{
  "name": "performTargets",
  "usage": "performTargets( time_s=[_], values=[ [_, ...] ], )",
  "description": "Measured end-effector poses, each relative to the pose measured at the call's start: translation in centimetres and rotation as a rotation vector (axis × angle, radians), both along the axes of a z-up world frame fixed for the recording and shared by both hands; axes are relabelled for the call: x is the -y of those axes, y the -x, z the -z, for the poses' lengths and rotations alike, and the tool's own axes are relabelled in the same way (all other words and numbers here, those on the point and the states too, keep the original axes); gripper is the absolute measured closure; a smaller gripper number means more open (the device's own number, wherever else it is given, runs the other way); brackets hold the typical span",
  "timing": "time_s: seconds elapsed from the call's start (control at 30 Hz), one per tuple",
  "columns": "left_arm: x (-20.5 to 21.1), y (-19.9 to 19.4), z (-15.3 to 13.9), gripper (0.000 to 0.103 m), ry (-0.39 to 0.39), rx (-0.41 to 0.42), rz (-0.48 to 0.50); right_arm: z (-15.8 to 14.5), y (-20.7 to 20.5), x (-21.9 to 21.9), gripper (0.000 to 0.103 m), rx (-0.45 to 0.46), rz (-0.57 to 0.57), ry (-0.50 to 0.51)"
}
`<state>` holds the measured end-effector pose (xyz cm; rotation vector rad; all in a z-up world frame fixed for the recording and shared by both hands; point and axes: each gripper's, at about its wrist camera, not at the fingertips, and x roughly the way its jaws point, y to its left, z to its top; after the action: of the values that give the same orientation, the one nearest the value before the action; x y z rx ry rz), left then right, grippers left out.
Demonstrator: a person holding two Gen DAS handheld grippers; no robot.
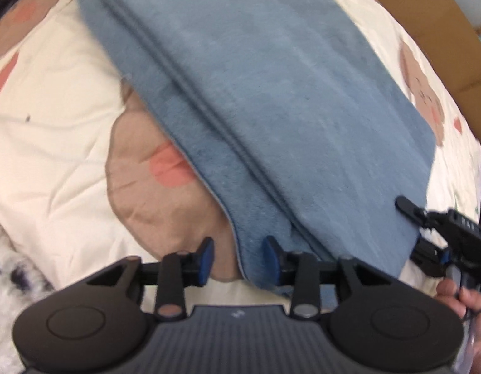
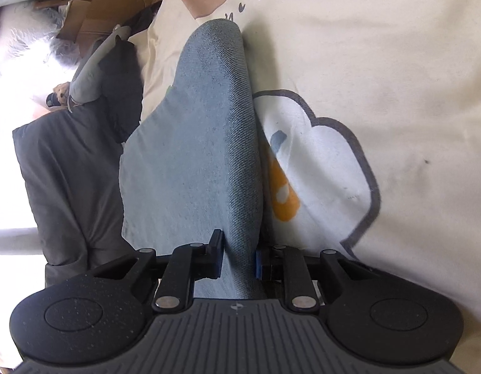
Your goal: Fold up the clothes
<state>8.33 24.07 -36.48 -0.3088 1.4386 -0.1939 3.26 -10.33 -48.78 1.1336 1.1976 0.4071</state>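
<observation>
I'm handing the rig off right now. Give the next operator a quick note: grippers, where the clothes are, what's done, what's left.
Left gripper: open, jaws straddling the near left edge of the blue jeans, not clamped.
Right gripper: shut on the jeans' folded edge.
The jeans lie folded lengthwise on the cartoon-print bedspread; a dark garment sits beside them.
Left: grip with the left gripper, fold again.

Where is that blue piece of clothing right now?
The blue garment lies folded on the cream cartoon bedspread. Its near edge sits between the open left tongs, while the right tongs pinch its other near corner.
</observation>
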Motion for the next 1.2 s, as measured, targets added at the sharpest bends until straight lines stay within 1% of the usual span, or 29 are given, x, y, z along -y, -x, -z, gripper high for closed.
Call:
performTargets(
  time_s=[0.07,0.1,0.13,0.17,0.2,0.33,0.47,0.6,0.7,0.83,0.97,1.1,1.2],
  values=[
    [-0.4,0.1,0.3,0.062,0.016,-0.013,-0.021,-0.7,-0.2,-0.2,0.096,0.019,-0.026,0.029],
    [-0.6,0.1,0.5,0.065,0.024,-0.019,-0.031,-1.2,-0.3,-0.2,0.096,0.032,-0.045,0.051],
    [-0.8,0.2,0.7,0.072,0.033,-0.025,-0.042,-1.8,-0.5,-0.3,0.097,0.045,-0.064,0.069],
    [-0.9,0.2,0.7,0.076,0.042,-0.029,-0.042,-2.4,-0.7,-0.4,0.097,0.058,-0.079,0.076],
    [-0.8,0.2,0.6,0.084,0.053,-0.031,-0.039,-3.1,-1.0,-0.4,0.098,0.069,-0.09,0.076],
    [0.1,0.4,0.1,0.088,0.06,-0.021,-0.024,-5.4,-1.7,0.0,0.098,0.107,-0.105,0.065],
    [0.6,0.5,-1.3,0.088,0.082,-0.014,0.008,-7.8,-2.8,0.4,0.098,0.144,-0.126,0.078],
    [0.3,0.9,-2.5,0.084,0.117,-0.017,0.032,-10.2,-4.5,0.9,0.098,0.182,-0.164,0.11],
    [0.2,1.3,-3.7,0.083,0.11,0.009,0.057,-11.4,-5.7,2.3,0.099,0.197,-0.162,0.13],
    [-0.7,1.5,-4.8,0.083,0.103,0.033,0.053,-12.6,-6.6,4.9,0.099,0.211,-0.177,0.183],
    [-1.2,1.1,-5.4,0.083,0.09,0.053,0.05,-13.4,-6.7,8.4,0.099,0.219,-0.188,0.218],
    [0.4,-1.5,-5.1,0.083,0.082,0.075,0.06,-14.2,-6.8,11.5,0.099,0.223,-0.22,0.248],
    [1.1,-3.0,-5.4,0.083,0.078,0.096,0.067,-14.8,-7.1,14.1,0.099,0.213,-0.213,0.267]
  ],
)
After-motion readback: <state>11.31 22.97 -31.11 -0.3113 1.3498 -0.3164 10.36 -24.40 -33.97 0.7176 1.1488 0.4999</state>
